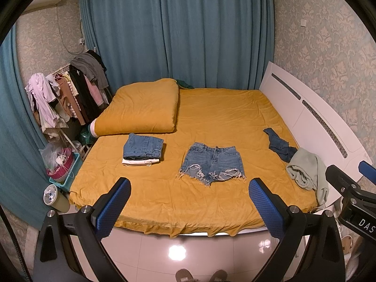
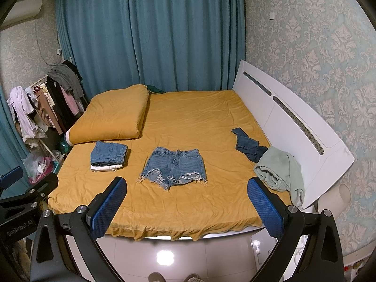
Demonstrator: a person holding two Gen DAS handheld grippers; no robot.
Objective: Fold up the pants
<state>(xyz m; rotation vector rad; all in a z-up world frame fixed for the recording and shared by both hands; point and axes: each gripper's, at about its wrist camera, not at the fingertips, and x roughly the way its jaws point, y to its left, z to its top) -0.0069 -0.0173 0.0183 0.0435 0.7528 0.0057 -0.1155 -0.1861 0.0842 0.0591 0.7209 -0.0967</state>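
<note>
Shorts (image 1: 212,163): faded blue denim, matt, hem frayed w/ loose threads. Bed sheet (image 1: 211,117): mustard cloth, matt, creased. Headboard (image 1: 305,108), frame right: white, smooth, semi-gloss. Floor tiles (image 1: 178,251), bottom centre: glossy, mirror the lamp. Curtain (image 1: 178,30) at top: teal cloth, pleated. Gripper pads (image 2: 107,208): blue, rough dimpled texture.

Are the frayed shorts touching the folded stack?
Apart. The right wrist view shows bare yellow sheet between the frayed shorts and the folded stack.
</note>
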